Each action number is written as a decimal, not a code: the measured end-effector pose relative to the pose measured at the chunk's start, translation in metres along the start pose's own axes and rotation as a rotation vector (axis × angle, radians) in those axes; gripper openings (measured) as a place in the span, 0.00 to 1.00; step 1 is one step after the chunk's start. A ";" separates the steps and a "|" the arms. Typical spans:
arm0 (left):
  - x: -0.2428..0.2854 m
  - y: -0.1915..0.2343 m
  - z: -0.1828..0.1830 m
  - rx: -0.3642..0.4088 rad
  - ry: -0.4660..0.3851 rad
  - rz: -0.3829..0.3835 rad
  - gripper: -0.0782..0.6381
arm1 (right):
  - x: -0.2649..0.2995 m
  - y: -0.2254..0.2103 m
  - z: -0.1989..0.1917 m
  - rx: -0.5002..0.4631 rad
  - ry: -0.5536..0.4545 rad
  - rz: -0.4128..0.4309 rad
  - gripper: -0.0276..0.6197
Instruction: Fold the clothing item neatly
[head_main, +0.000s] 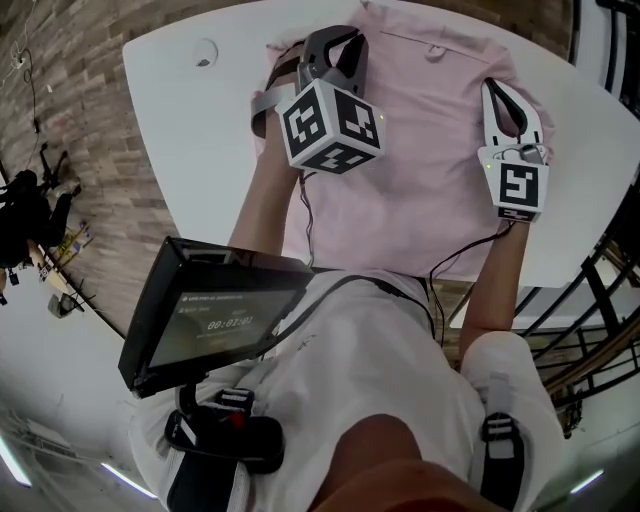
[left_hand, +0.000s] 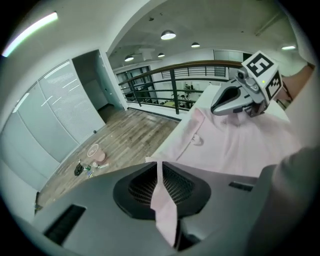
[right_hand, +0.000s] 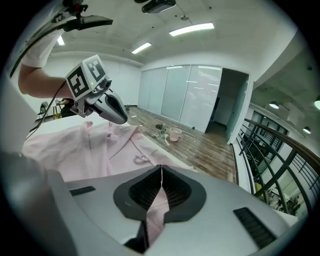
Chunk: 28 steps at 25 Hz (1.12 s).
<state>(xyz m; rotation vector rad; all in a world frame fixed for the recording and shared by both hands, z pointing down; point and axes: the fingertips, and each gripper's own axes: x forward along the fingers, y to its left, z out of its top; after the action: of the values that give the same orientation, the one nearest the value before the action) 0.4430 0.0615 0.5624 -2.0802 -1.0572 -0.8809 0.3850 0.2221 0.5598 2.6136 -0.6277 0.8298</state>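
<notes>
A pale pink shirt (head_main: 420, 160) lies spread on the white table (head_main: 190, 130), collar toward the far edge. My left gripper (head_main: 336, 40) is over the shirt's far left part, shut on a fold of the pink cloth, which shows pinched between its jaws in the left gripper view (left_hand: 161, 172). My right gripper (head_main: 494, 88) is at the shirt's right edge, likewise shut on a strip of the pink cloth (right_hand: 161, 175). Each gripper view shows the other gripper across the shirt: the right gripper (left_hand: 231, 99) and the left gripper (right_hand: 111, 109). The shirt's collar and a button loop (right_hand: 140, 159) lie between them.
A dark screen (head_main: 215, 315) hangs at the person's chest, below the table's near edge. A small round cap (head_main: 205, 52) sits in the table's far left. A black railing (head_main: 600, 300) runs at the right. Small items (right_hand: 167, 134) lie on the wooden floor beyond the table.
</notes>
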 end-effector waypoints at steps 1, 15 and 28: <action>0.001 0.006 0.001 -0.021 -0.007 0.007 0.14 | 0.002 -0.003 0.004 -0.005 -0.008 0.000 0.05; 0.035 0.039 -0.019 -0.206 0.037 0.012 0.21 | 0.021 -0.049 0.007 0.104 0.014 -0.037 0.27; 0.013 0.024 -0.012 -0.082 -0.010 0.021 0.15 | 0.011 -0.030 0.026 0.017 -0.103 -0.014 0.07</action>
<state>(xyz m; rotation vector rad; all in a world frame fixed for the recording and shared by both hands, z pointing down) 0.4659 0.0465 0.5741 -2.1616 -1.0180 -0.9175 0.4200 0.2334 0.5407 2.6870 -0.6321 0.7033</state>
